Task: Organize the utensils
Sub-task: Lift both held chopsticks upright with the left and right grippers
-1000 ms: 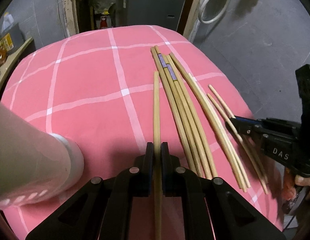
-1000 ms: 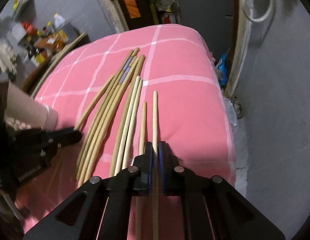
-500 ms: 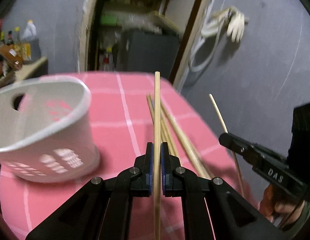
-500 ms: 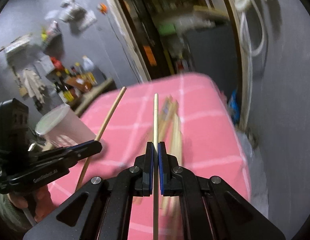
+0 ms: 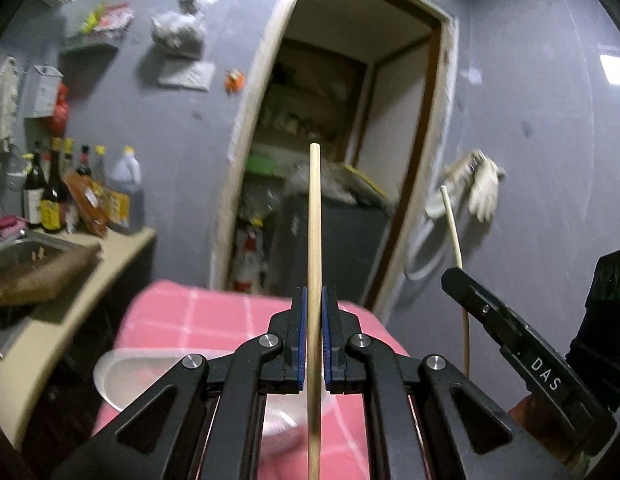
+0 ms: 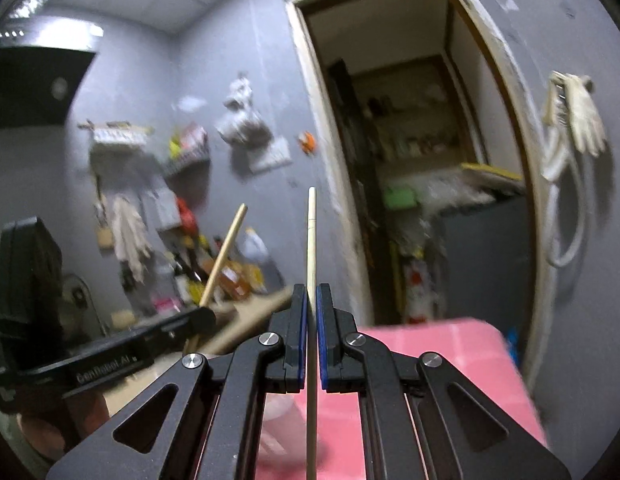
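My left gripper (image 5: 314, 292) is shut on a bamboo chopstick (image 5: 314, 216) that stands nearly upright, raised above the pink checked table (image 5: 197, 312). Below it sits the white perforated holder (image 5: 109, 376), partly hidden by the jaws. My right gripper (image 6: 312, 290) is shut on a thinner chopstick (image 6: 312, 240), also upright. Each view shows the other gripper at its edge: the right gripper (image 5: 454, 276) with its stick (image 5: 454, 224), the left gripper (image 6: 205, 316) with its stick (image 6: 225, 252). The chopsticks left on the table are out of sight.
A counter (image 5: 89, 264) with sauce bottles (image 5: 49, 200) and a sink (image 5: 17, 256) runs along the left. Behind the table an open doorway (image 5: 350, 160) leads to a storage room. Gloves (image 5: 482, 188) hang on the grey wall at right.
Both grippers have lifted their chopsticks off the table and tilted from looking down at it to nearly level. The pile of chopsticks has dropped out of view; the holder now lies below the left jaws.
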The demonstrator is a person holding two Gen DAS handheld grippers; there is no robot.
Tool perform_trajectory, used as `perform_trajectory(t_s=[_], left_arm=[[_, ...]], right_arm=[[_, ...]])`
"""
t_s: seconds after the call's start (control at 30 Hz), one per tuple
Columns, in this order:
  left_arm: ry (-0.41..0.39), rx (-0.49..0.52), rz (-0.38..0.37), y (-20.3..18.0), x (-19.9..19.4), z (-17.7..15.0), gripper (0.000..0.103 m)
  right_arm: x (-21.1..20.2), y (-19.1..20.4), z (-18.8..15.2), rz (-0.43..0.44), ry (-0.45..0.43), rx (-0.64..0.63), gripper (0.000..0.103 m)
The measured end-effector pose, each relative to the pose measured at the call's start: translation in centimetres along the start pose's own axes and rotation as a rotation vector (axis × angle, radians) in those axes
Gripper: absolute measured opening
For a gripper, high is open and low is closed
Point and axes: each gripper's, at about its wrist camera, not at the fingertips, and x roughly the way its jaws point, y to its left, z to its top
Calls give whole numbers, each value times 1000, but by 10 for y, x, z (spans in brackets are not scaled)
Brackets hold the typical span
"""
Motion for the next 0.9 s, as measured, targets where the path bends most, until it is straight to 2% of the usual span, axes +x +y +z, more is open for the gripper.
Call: perform_trajectory(t_s=[0.17, 0.3, 0.4, 0.63, 0.8, 0.9], left_arm=[[-90, -37, 76, 57, -9, 23, 4], [-145, -96, 118, 97, -3, 26, 4], [-175, -137, 122, 119, -4, 20, 4], [-229, -173, 130, 132, -4, 6, 4], [-254, -193, 168, 135, 1, -7, 4], [-261, -172, 190, 130, 2, -16, 5]], right_arm=[[41, 19, 9, 95, -98, 16, 3], [59, 22, 1, 107, -146, 29, 3], [66, 24, -8, 101, -155, 21, 3], [76, 23, -33, 100, -128, 14, 3], [80, 24, -46, 71, -128, -6, 3], [83, 25, -54, 66, -120, -18, 3]])
